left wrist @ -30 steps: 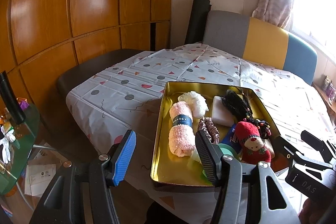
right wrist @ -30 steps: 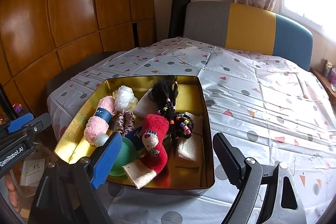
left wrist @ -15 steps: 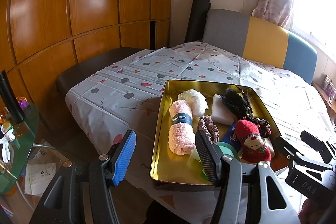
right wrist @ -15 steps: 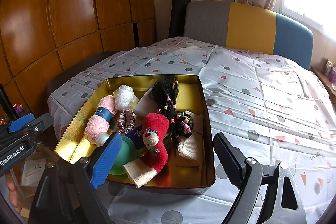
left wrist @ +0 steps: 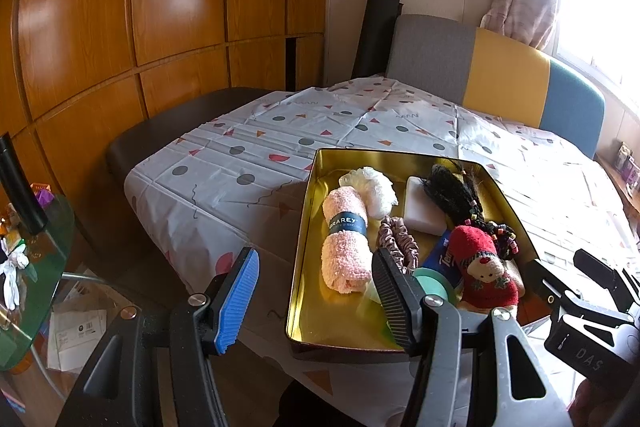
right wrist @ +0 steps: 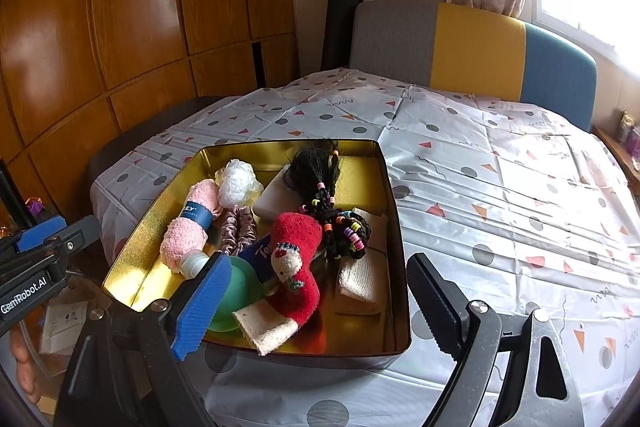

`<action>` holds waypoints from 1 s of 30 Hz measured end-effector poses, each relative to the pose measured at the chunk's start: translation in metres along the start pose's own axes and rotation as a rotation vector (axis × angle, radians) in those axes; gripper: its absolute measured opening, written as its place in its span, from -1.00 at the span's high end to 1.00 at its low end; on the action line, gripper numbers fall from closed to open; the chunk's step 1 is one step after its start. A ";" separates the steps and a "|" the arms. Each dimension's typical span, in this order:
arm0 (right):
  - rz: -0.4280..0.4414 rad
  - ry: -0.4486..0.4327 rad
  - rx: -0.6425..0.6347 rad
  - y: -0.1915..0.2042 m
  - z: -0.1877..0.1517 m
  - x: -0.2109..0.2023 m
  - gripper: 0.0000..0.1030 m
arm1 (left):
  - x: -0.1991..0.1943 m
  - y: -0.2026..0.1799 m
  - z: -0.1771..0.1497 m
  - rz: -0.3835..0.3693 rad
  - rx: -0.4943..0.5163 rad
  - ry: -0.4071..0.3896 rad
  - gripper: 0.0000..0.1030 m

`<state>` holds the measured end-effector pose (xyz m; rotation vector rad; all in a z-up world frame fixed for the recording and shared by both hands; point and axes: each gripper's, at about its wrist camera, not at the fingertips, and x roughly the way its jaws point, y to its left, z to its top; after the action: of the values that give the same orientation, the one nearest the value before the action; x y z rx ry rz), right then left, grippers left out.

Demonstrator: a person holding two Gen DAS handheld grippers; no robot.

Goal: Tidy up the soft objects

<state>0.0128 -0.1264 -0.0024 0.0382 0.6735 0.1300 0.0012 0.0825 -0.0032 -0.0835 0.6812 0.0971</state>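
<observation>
A gold metal tray [left wrist: 304,227] [right wrist: 394,227] sits at the near edge of the table and holds the soft things. In it lie a rolled pink towel [left wrist: 346,243] [right wrist: 188,227], a white pouf [left wrist: 370,187] [right wrist: 238,183], a pink scrunchie [left wrist: 398,241] [right wrist: 238,229], a white block [left wrist: 422,211], a black beaded braid [right wrist: 320,187], a red Christmas sock [left wrist: 484,267] [right wrist: 298,259], a green cup [right wrist: 236,291] and a beige cloth [right wrist: 362,279]. My left gripper [left wrist: 314,301] hovers open at the tray's near left corner. My right gripper [right wrist: 316,301] hovers open over the tray's near rim. Neither holds anything.
The table carries a white patterned cloth [right wrist: 500,187]. A grey, yellow and blue bench back [right wrist: 472,47] stands behind it, a dark seat [left wrist: 180,131] at its left. A glass side table [left wrist: 28,267] with small items is at lower left. A hand [right wrist: 24,363] holds the left gripper.
</observation>
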 end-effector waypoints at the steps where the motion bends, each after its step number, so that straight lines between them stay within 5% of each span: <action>1: 0.001 0.000 0.001 0.000 0.000 0.000 -0.74 | 0.000 0.000 0.000 0.001 0.000 0.000 -0.15; 23: 0.001 -0.007 0.006 0.000 0.000 -0.002 -0.75 | -0.003 0.000 0.001 -0.026 -0.006 0.001 -0.16; 30: 0.000 -0.005 0.003 0.000 0.000 -0.001 -0.75 | 0.006 -0.004 0.003 -0.052 -0.037 0.054 -0.20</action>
<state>0.0117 -0.1270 -0.0016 0.0416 0.6689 0.1287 0.0082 0.0793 -0.0047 -0.1398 0.7311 0.0573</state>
